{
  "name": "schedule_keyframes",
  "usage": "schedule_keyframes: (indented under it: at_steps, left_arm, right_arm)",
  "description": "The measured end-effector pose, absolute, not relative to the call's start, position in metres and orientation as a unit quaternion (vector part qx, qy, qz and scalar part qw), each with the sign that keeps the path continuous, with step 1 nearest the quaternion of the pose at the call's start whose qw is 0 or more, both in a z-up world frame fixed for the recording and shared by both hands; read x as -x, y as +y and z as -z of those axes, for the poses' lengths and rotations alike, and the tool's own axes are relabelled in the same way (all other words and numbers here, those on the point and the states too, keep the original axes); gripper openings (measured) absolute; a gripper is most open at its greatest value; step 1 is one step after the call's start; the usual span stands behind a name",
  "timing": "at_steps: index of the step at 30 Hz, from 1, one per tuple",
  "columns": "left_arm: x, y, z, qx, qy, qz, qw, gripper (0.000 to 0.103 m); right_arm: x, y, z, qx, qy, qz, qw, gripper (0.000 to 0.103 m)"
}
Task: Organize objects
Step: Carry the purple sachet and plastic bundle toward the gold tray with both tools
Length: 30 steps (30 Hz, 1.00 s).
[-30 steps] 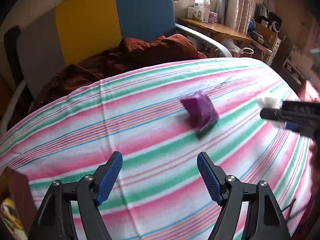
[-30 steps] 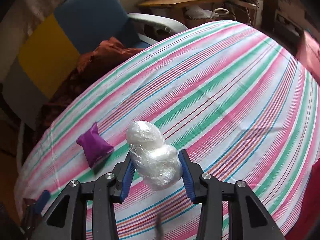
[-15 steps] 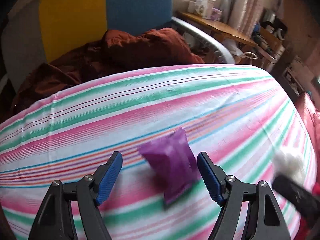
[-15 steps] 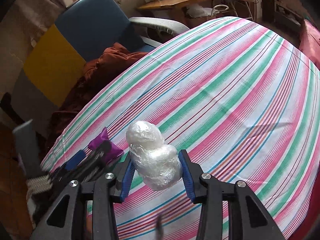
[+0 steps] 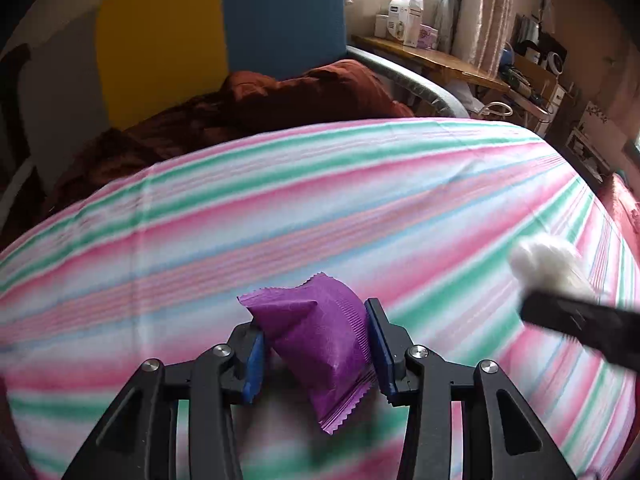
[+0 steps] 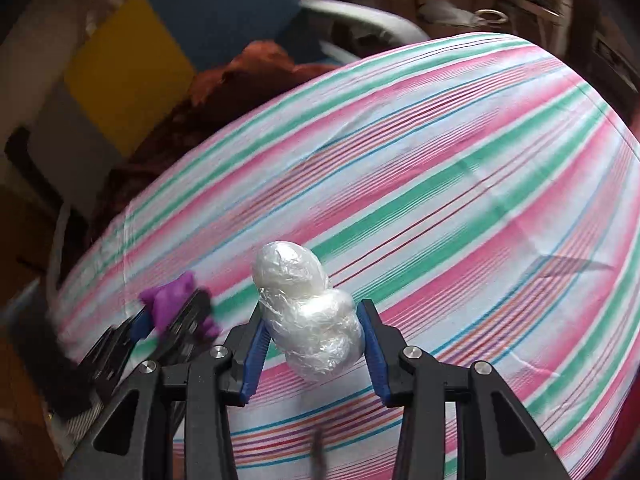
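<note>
My left gripper (image 5: pixel 316 344) is shut on a purple snack packet (image 5: pixel 320 340), its blue pads pressing both sides just above the striped cloth. The packet (image 6: pixel 172 300) and left gripper (image 6: pixel 160 328) also show blurred at the left of the right wrist view. My right gripper (image 6: pixel 312 336) is shut on a white plastic-wrapped bundle (image 6: pixel 308 312) and holds it above the cloth. The bundle (image 5: pixel 548 264) shows blurred at the right of the left wrist view.
A table with a pink, green and white striped cloth (image 5: pixel 320 200) fills both views. Behind it stands a yellow and blue chair (image 5: pixel 216 32) with a rust-red blanket (image 5: pixel 260 104). A wooden shelf (image 5: pixel 432 56) with boxes is at the back right.
My left gripper moved forward to the purple packet and shut on it. My right gripper kept hold of the white bundle and shifted a little.
</note>
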<state>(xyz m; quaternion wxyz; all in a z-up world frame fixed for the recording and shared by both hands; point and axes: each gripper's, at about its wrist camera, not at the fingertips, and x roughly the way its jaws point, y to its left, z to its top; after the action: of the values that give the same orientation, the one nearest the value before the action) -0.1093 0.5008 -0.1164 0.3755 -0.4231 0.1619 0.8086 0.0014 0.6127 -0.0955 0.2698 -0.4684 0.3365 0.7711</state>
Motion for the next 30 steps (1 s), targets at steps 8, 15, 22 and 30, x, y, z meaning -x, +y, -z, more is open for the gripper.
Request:
schedule_keyframes:
  at_steps: [8,15,22,30]
  left_arm:
    - [0.06,0.41,0.115,0.421,0.134,-0.828,0.346,0.045]
    - [0.038,0.362,0.117,0.413,0.095,-0.844,0.329,0.045]
    - [0.035,0.362,0.119,0.405,0.1,-0.848,0.328,0.045]
    - [0.037,0.363,0.12,0.402,0.099,-0.849,0.329,0.046]
  right_arm:
    - [0.025,0.576,0.101,0.509,0.27,-0.793,0.196,0.043]
    - [0.047,0.526,0.098,0.524,0.193,-0.821,0.116,0.043]
    - [0.055,0.515,0.112,0.548,0.163,-0.812,0.118,0.043]
    - [0.06,0.506,0.117,0.553,0.123,-0.814,0.127,0.043]
